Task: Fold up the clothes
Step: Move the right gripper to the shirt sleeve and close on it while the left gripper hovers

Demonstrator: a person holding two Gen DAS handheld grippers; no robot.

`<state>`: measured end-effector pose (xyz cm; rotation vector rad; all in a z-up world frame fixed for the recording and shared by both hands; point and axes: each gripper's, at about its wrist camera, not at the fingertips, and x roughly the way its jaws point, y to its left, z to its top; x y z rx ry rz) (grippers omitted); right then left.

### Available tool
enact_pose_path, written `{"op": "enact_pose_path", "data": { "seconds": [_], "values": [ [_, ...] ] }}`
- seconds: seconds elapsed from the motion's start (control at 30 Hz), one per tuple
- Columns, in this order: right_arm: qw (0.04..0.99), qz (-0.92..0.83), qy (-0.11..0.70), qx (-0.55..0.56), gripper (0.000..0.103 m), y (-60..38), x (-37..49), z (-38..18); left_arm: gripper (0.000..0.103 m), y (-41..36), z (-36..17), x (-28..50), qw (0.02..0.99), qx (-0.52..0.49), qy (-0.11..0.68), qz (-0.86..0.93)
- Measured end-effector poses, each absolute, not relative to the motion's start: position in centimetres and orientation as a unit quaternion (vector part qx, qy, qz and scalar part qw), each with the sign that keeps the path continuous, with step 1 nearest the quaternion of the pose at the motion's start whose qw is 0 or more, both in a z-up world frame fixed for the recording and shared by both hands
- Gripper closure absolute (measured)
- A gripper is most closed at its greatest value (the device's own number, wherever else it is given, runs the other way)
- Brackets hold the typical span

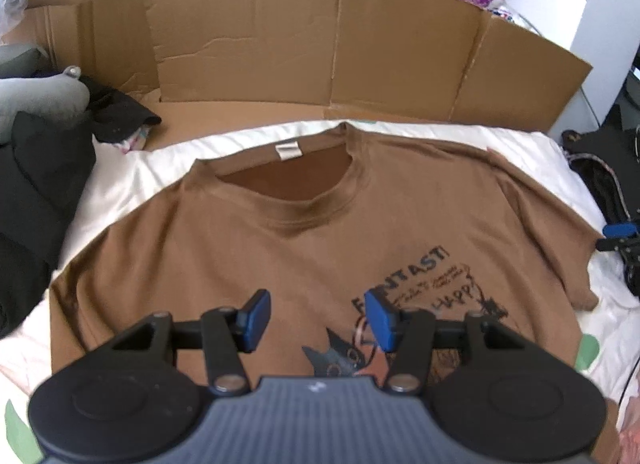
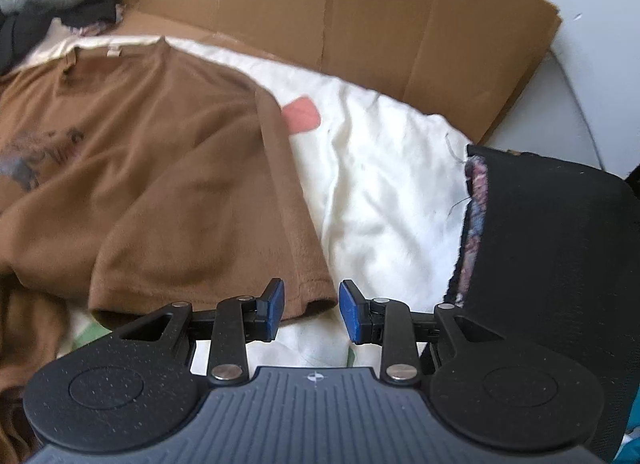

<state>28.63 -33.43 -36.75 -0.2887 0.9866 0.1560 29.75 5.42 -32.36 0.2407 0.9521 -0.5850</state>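
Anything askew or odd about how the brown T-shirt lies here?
Mostly flat and face up, but the brown T-shirt is not fully smoothed: in the right wrist view its sleeve is rumpled, with the cuff corner lifted off the white sheet. No damage visible.

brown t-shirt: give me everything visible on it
The brown t-shirt lies face up, spread mostly flat on a white sheet, collar toward the cardboard wall. It looks like soft knit cotton, with a ribbed crew neck, a white label inside the back of the collar, and a dark chest print with lettering and a cat-like figure. Short sleeves are spread out; the sleeve in the right wrist view shows a stitched hem and some wrinkles. Neither gripper grips it.
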Motion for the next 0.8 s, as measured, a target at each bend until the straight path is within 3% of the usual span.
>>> {"op": "enact_pose_path", "data": {
  "seconds": [0.33,0.43,0.73,0.8],
  "values": [
    [0.876,0.084,0.457,-0.133,0.068,-33.8,29.0,-36.6,0.048,6.4,-33.1,29.9,0.840,0.112,0.458,-0.270],
    [0.872,0.082,0.464,-0.133,0.085,-33.8,29.4,-37.0,0.048,6.6,-33.2,29.8,0.840,0.112,0.458,-0.270],
    [0.868,0.072,0.474,-0.125,0.085,-34.5,29.8,-37.6,0.047,7.3,-33.9,29.9,0.837,0.102,0.468,-0.264],
    [0.870,0.065,0.472,-0.124,0.096,-34.8,30.1,-37.4,0.047,7.3,-33.9,29.9,0.837,0.104,0.466,-0.266]
  ]
}}
